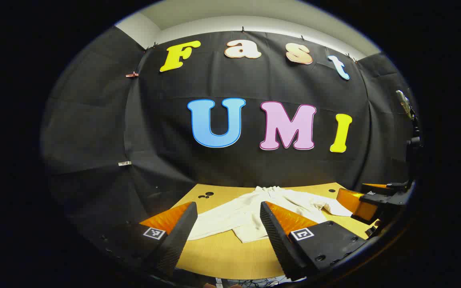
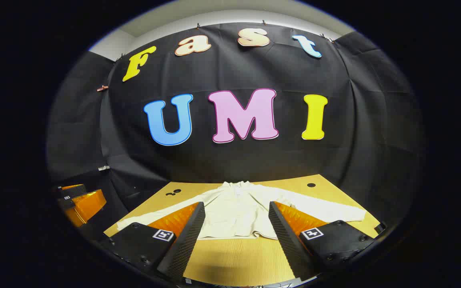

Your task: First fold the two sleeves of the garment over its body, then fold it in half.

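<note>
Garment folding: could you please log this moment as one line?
stage: start | shirt: flat on table, sleeves spread | left gripper: open | right gripper: open

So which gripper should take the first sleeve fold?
Probably either: both sleeves lie spread flat on the table. The left gripper sits nearer the garment's own-side sleeve; the right gripper faces the body. Slight edge: left.
</note>
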Motion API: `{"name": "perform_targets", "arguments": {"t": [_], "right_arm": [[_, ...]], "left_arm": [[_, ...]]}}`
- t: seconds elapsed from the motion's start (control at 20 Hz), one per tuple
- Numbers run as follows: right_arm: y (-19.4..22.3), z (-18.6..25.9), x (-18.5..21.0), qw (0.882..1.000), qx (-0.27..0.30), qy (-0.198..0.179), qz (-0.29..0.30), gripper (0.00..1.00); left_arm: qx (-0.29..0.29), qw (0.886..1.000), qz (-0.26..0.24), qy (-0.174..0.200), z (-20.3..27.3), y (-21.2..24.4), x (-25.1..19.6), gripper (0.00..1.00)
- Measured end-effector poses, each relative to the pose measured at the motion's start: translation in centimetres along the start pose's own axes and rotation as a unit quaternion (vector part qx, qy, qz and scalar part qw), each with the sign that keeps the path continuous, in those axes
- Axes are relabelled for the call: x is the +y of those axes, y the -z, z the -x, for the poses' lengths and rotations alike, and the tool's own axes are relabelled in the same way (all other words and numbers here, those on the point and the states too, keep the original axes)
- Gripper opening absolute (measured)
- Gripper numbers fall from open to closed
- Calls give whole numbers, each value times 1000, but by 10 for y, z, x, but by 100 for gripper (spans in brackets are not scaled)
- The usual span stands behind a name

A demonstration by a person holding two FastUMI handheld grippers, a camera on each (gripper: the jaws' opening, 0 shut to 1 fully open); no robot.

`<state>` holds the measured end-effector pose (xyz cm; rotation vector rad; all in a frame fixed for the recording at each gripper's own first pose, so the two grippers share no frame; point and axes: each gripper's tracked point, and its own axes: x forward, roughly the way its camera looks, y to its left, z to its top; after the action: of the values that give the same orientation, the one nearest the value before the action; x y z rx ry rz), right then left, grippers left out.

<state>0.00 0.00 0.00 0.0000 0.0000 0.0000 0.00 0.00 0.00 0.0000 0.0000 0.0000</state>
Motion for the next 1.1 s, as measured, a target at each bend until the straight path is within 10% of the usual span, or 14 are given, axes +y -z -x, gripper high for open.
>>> {"name": "perform_targets", "arguments": {"t": [1.1], "right_arm": [[-9,-62,-69,998,16,53,-11,98]], "left_arm": [[27,999,17,34,-82,1,-38,98]]}}
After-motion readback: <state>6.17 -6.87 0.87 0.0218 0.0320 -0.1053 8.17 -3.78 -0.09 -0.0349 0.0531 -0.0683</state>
